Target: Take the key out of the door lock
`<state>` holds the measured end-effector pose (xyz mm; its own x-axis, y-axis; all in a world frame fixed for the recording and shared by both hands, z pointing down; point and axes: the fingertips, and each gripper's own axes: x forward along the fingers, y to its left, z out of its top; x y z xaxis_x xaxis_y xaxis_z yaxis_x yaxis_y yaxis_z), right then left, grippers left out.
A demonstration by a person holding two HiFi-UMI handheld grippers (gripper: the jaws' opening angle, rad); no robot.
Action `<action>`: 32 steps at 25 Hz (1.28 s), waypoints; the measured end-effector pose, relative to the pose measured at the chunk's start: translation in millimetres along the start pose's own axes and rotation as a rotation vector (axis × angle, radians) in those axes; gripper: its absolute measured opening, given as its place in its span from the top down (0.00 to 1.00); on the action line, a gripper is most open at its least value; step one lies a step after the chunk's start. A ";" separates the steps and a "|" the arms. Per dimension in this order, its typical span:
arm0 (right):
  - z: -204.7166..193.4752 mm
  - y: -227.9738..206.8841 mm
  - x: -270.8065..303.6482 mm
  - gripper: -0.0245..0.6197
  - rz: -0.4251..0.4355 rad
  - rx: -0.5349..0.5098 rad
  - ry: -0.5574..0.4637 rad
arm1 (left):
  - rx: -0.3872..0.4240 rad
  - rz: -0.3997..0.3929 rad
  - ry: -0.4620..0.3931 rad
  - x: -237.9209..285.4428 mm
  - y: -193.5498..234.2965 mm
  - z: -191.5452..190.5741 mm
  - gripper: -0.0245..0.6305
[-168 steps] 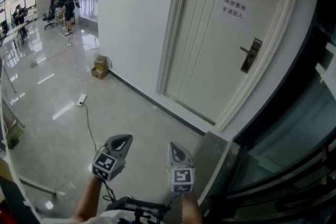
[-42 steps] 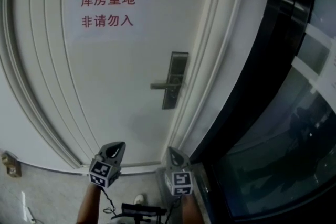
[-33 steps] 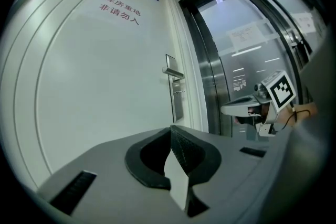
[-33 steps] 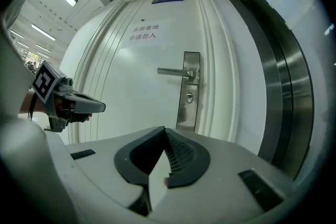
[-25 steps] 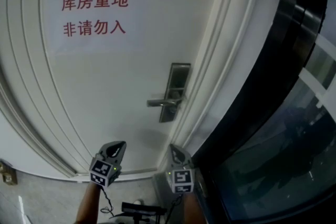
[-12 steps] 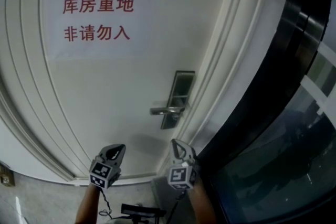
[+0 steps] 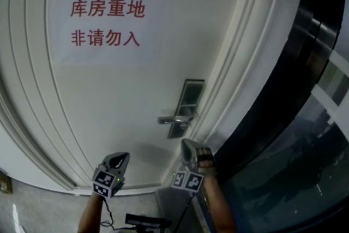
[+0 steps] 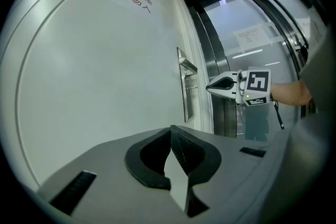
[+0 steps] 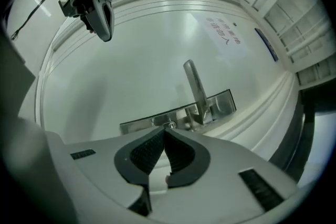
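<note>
The right gripper (image 9: 165, 132), a grey two-jaw tool with ribbed black pads, has its jaws pressed together with nothing between them. Just beyond its tips lies the long silver metal lock plate (image 9: 137, 125), and on that plate, almost touching the tips in the right gripper view, sits a small round lock cylinder (image 9: 169, 125). Whether a key stands in it is too small to tell. Further along the plate, the silver lever handle (image 9: 195, 85) juts out from the white panelled door (image 9: 131, 60).

The left gripper (image 8: 170, 129) is well off to the right gripper's left and lower, away from the lock. Its jaws are also closed on nothing and face the bare door.

Above both grippers hangs a white paper notice with red characters (image 7: 106, 23). To the right gripper's right runs a dark glass panel (image 7: 305, 133).
</note>
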<state>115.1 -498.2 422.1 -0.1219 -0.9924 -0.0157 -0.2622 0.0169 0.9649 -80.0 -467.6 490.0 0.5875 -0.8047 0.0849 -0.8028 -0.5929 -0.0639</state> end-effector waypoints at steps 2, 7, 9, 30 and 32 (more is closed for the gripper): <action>-0.9 -4.9 4.9 0.94 -0.012 -0.025 0.006 | -0.001 0.001 -0.001 -0.3 1.9 -0.3 0.95; -1.9 -13.6 18.5 0.94 -0.025 -0.087 0.012 | 0.000 0.006 -0.002 -0.9 6.8 -0.6 0.95; -2.0 -12.8 23.8 0.90 -0.006 -0.083 0.008 | -0.002 0.009 -0.002 -1.6 8.3 -0.7 0.95; -6.7 -6.3 64.5 0.85 0.015 -0.142 0.035 | -0.020 0.042 0.000 0.8 34.9 -4.5 0.95; -2.4 -7.4 66.1 0.85 0.016 -0.133 0.022 | -0.022 0.043 0.001 1.5 37.1 -4.3 0.95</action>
<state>111.3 -564.2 414.6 -0.1032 -0.9947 0.0040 -0.1305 0.0175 0.9913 -109.3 -490.7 492.1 0.5523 -0.8295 0.0832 -0.8294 -0.5568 -0.0457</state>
